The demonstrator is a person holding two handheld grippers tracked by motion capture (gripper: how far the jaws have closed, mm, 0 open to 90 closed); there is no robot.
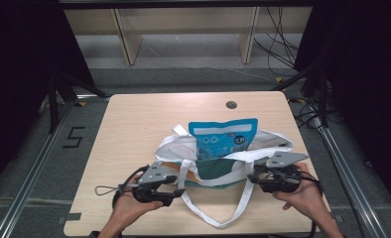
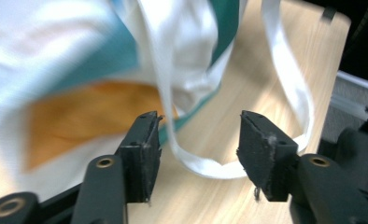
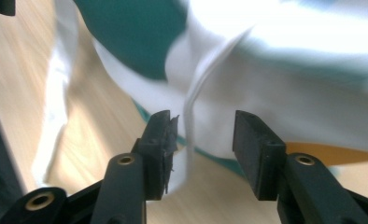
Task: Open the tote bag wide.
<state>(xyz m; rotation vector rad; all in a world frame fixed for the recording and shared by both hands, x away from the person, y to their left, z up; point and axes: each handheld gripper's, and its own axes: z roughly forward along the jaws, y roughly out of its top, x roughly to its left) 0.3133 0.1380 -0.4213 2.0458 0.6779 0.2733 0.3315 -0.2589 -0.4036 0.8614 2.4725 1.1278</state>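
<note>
Both jaw pairs stand parted, gripping nothing; left hand-held gripper [image 1: 176,192] and right hand-held gripper [image 1: 253,177] flank the tote bag [image 1: 273,141] on the surface [image 1: 134,129]; blue pouch [image 1: 223,136] protrudes upright; white strap [image 2: 191,158] lies between the left jaws.

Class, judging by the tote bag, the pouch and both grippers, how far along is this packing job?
Done: the blue snack pouch stands inside the white-and-teal cloth tote bag, top sticking out. In hand: nothing; the left gripper and right gripper sit open at the bag's sides. Left: possibly lifting it by the white handles.
</note>
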